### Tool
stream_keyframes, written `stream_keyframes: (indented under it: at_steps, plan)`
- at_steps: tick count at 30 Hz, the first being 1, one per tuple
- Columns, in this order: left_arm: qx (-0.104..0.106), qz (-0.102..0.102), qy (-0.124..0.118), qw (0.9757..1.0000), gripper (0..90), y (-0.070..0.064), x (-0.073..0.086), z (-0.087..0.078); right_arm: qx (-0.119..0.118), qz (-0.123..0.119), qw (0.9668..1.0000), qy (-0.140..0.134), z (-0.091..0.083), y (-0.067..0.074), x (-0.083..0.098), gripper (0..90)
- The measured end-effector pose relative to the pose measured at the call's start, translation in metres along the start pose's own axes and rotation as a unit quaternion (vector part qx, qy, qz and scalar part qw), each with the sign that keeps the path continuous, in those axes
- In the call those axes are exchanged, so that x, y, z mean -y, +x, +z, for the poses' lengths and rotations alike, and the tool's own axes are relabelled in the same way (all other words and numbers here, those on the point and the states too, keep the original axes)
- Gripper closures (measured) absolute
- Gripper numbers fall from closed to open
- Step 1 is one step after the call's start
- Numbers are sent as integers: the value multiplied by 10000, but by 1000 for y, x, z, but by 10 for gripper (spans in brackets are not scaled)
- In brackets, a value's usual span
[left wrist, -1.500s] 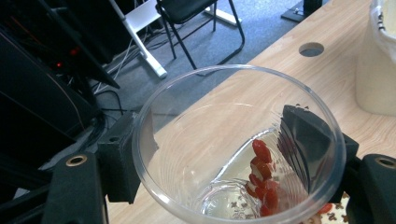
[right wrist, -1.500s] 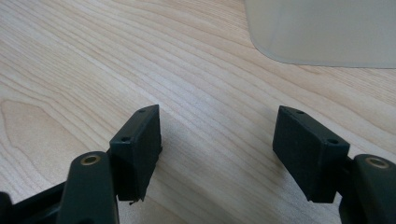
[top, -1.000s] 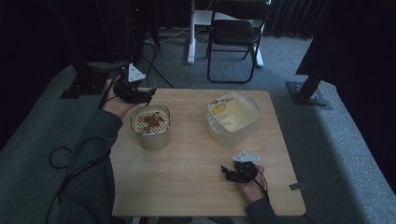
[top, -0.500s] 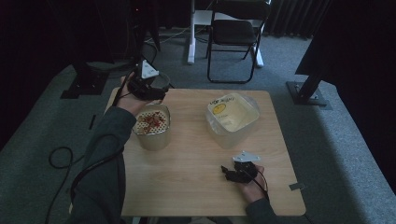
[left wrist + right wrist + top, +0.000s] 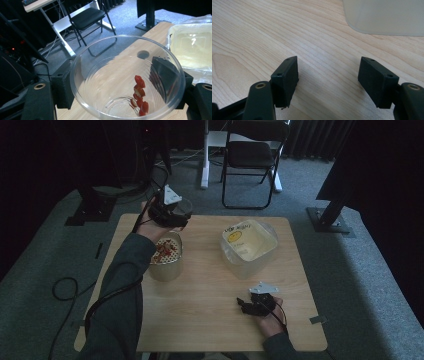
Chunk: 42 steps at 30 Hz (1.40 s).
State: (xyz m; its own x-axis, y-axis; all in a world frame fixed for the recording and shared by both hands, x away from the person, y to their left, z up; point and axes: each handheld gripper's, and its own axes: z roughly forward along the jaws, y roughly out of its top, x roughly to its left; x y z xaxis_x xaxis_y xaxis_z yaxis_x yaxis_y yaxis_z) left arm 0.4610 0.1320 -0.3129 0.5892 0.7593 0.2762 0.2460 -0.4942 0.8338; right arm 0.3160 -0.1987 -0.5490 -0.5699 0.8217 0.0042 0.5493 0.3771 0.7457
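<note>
My left gripper (image 5: 169,213) hangs over the table's far left edge, shut on a clear plastic cup (image 5: 183,207). In the left gripper view the cup (image 5: 105,75) sits between both black jaws, tilted toward the camera, with several red pieces (image 5: 140,98) stuck low on its inner wall. Just in front of that hand stands a beige perforated container (image 5: 166,261) with red and pale bits inside. My right gripper (image 5: 246,306) rests low on the wood near the front right; its jaws (image 5: 328,75) stand wide apart with nothing between them.
A clear square tub (image 5: 248,245) with a yellow mark stands at the back right of the wooden table (image 5: 210,320); its base (image 5: 384,15) lies just ahead of the right gripper. A black folding chair (image 5: 250,155) and stand feet are on the floor beyond.
The left hand has carried the cup to the right along the table's far edge, now past the perforated container's far side. The right hand has stayed put.
</note>
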Motion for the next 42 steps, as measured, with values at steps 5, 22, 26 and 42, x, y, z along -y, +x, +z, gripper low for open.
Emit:
stream_keyframes:
  at_steps: [5, 22, 26, 42]
  plan:
    - [69, -39, -67, 9999, 269, -7, -2, 7, 1, -1, 10000, -2, 0, 0, 0, 320]
    - [292, -65, -227, 9993, 267, -29, -22, 25, -2, -7, 10000, 1, 0, 0, 0, 320]
    - [350, -115, -299, 9989, 265, -35, -26, 31, 4, 0, 10000, 14, -1, 0, 1, 320]
    - [619, -61, -341, 9975, 262, -60, -41, 53, 14, 8, 10000, 7, -1, 1, 1, 320]
